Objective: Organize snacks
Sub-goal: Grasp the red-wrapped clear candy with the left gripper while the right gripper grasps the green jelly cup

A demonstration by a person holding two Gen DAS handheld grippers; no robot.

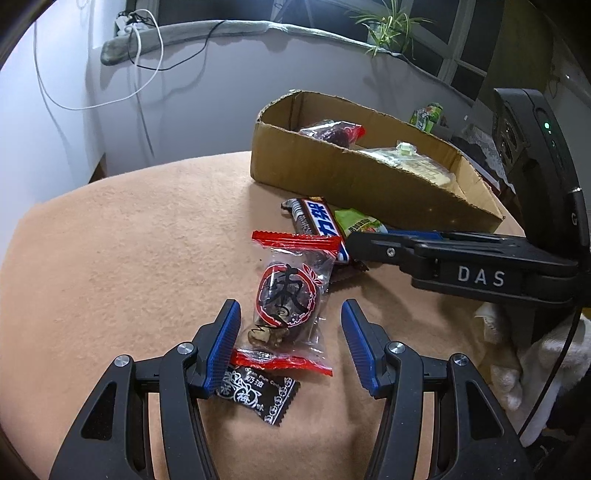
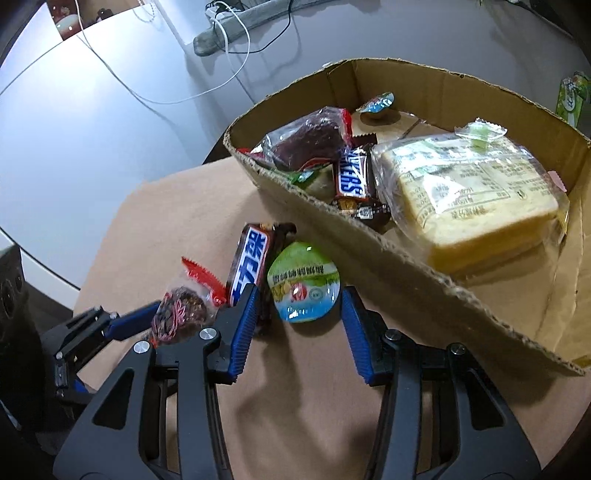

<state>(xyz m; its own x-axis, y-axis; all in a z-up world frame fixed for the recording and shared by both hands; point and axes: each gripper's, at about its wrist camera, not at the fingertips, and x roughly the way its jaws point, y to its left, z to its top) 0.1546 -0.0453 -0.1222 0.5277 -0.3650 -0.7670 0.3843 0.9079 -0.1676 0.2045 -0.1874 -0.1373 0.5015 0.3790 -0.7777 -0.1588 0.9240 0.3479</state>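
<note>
Two snacks crowd jelly cup (image 2: 303, 282) nr box (image 2: 388, 254).

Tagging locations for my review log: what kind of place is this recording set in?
Probably a home room: a cloth-covered table beside a window sill with a potted plant and trailing cables, and a cardboard box of snacks.

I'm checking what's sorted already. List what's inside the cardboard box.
Inside the box: a wrapped cake, a Snickers bar, a red date pack, a jelly cup and a small green candy. A green wrapper is mostly covered; anything beneath them is hidden.
</note>
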